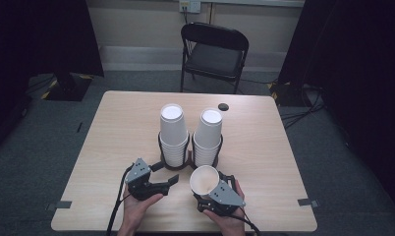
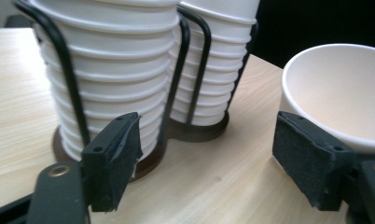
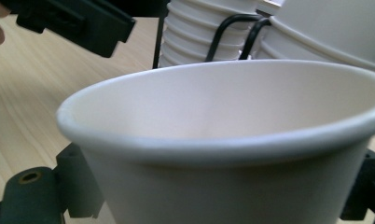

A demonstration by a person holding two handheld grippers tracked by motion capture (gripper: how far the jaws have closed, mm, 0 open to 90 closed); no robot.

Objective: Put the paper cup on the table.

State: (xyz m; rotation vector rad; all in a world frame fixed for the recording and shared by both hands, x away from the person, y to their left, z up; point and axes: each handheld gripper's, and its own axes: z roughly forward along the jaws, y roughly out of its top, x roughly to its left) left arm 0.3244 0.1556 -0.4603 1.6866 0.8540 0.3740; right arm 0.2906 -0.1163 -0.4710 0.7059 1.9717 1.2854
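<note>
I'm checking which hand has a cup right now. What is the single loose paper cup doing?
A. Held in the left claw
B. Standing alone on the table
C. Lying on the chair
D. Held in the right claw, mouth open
D: the paper cup sits between the jaws of the right claw, while the left claw is open with nothing between its jaws.

Matt white paper cup (image 1: 204, 179), black wire holders (image 2: 71, 79), pale wood-grain table (image 1: 122, 128), smooth.

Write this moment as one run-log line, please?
right gripper: shut on paper cup | left gripper: open, empty | two cup stacks in wire holders
</note>
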